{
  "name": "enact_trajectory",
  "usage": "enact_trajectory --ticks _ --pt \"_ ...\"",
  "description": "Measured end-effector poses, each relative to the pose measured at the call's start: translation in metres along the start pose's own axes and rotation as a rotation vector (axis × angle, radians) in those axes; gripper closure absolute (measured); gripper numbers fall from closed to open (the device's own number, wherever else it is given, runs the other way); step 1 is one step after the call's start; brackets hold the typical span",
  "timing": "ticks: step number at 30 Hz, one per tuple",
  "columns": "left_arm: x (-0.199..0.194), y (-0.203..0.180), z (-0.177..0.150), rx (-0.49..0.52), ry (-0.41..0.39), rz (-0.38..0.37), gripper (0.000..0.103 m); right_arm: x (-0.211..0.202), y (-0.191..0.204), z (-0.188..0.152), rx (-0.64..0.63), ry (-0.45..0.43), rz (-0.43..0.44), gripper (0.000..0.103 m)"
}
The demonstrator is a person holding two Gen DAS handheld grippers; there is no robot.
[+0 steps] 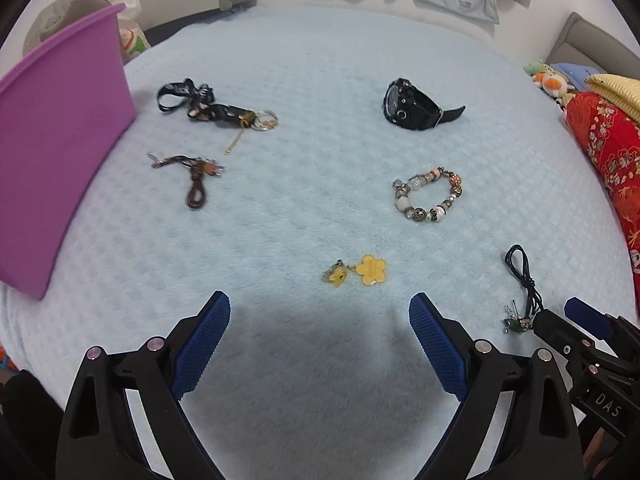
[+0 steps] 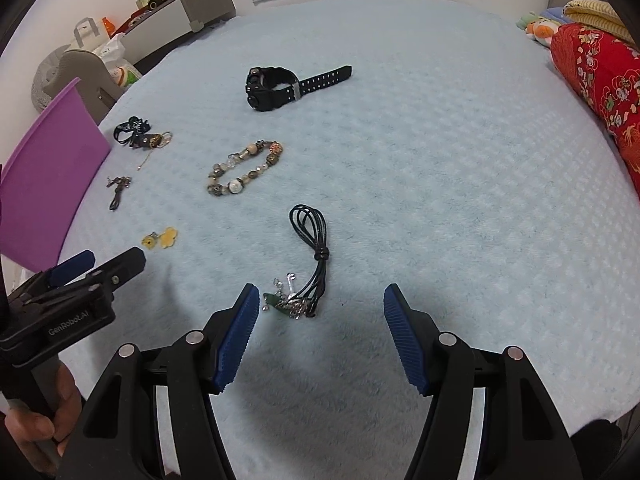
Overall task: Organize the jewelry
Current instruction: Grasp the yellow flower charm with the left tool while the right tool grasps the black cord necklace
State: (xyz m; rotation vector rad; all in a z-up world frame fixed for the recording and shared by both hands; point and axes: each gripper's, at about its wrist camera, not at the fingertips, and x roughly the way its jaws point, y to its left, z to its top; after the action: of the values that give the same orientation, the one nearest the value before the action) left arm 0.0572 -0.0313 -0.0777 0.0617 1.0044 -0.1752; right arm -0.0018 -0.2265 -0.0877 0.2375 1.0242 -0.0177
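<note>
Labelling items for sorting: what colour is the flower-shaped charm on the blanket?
Yellow. The flower-shaped charm shows best in the left wrist view.

Your left hand-held gripper (image 1: 320, 316) has bare blanket (image 1: 304, 380) between its wide-apart jaws; just ahead lies the yellow flower charm (image 1: 360, 271). To its left the purple bin (image 1: 60, 160) walls off that side. Your right hand-held gripper (image 2: 316, 312) has the black cord necklace (image 2: 310, 256) lying ahead of its spread jaws, pendant end nearest. Right of the necklace the bed is open up to the red cushion (image 2: 600, 80). The bead bracelet (image 2: 246, 172) and watch (image 2: 280, 88) sit farther ahead.
</note>
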Motion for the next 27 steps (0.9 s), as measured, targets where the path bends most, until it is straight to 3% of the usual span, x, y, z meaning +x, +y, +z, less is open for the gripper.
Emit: enact_trajectory --ticks 13,27 --pt "0.035 -0.003 0.007 0.009 0.031 0.012 0.014 0.026 0.001 0.006 -0.023 0.017 -0.044 0.041" --pt "0.046 -0.011 0.003 0.044 0.001 0.043 0.007 0.037 0.004 0.002 -0.05 -0.007 -0.082 0.041"
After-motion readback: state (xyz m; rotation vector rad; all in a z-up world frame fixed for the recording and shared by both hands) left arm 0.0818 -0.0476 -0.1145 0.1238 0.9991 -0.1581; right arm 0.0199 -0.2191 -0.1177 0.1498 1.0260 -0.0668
